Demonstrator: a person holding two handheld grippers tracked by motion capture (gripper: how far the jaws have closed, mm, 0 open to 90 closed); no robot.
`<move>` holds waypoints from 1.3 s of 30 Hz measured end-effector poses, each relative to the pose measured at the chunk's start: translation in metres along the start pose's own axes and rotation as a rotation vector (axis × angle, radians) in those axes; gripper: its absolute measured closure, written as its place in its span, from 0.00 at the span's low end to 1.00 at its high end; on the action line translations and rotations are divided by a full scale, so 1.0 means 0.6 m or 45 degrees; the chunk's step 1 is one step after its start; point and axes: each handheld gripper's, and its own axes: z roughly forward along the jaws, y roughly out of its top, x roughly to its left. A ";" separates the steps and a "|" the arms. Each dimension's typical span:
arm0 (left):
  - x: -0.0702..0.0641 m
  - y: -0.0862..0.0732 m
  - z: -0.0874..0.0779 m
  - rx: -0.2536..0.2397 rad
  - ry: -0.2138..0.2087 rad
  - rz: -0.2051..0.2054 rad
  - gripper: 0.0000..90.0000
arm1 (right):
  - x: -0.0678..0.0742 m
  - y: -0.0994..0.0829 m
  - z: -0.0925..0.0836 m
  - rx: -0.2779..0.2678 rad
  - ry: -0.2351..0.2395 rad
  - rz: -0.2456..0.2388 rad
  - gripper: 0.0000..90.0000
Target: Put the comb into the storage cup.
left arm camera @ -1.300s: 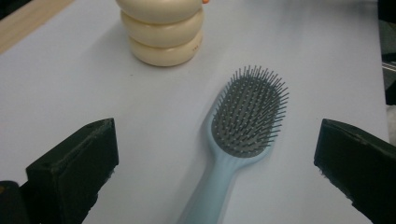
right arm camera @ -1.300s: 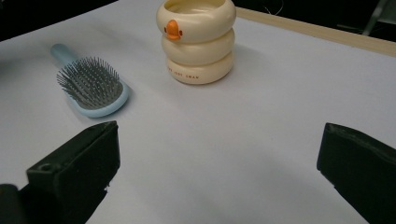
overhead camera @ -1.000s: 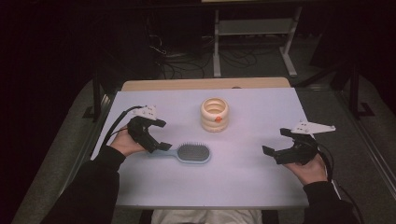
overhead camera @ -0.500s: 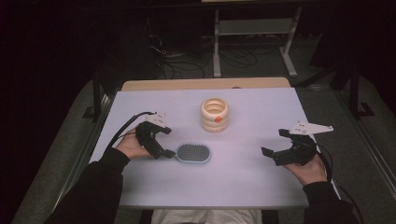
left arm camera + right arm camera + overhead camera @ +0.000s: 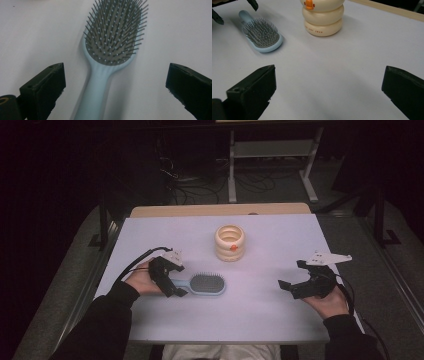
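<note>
The left gripper (image 5: 172,279) hangs wide open around the handle of the hairbrush (image 5: 110,50), which lies flat on the table (image 5: 260,315), so closing too high could make the smooth handle slip out.

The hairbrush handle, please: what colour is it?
Pale blue handle, clearest in the left gripper view.

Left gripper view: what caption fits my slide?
Open hand-held gripper straddles the light-blue hairbrush handle, bristles up.
</note>
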 end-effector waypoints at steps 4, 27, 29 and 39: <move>0.003 -0.002 0.004 0.016 0.009 0.005 0.03 | 0.000 -0.001 0.001 0.008 0.003 -0.002 0.00; 0.024 -0.005 0.034 0.160 0.003 0.083 0.46 | 0.002 -0.003 0.008 0.041 0.032 -0.005 0.00; 0.023 -0.004 0.036 0.175 0.032 0.107 0.53 | 0.003 -0.002 0.007 0.039 0.033 -0.002 0.00; 0.021 0.003 0.041 0.226 0.038 0.156 0.68 | 0.003 -0.002 0.009 0.046 0.034 -0.006 0.00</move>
